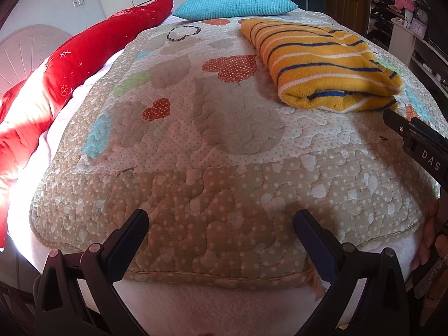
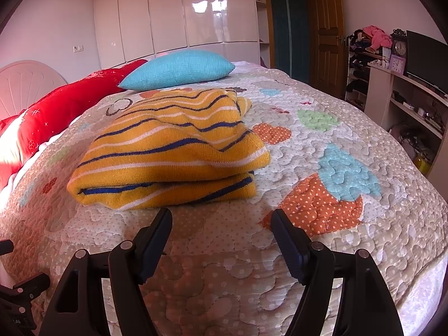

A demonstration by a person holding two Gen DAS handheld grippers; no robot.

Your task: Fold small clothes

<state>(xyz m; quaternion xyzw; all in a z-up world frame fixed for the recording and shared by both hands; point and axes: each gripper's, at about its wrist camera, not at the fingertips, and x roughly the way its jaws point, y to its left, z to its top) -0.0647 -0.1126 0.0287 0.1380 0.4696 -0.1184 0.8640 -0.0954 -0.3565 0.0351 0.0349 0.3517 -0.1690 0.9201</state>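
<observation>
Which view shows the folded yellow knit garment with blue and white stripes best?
The right wrist view: the folded yellow knit garment with blue and white stripes lies near the middle of the frame, its stacked layers visible at the near edge. In the left wrist view it sits off to the upper right, smaller and more distorted.

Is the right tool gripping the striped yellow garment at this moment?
No: in the right wrist view the right tool is open and empty, short of the folded striped yellow garment lying on the quilt.
</observation>
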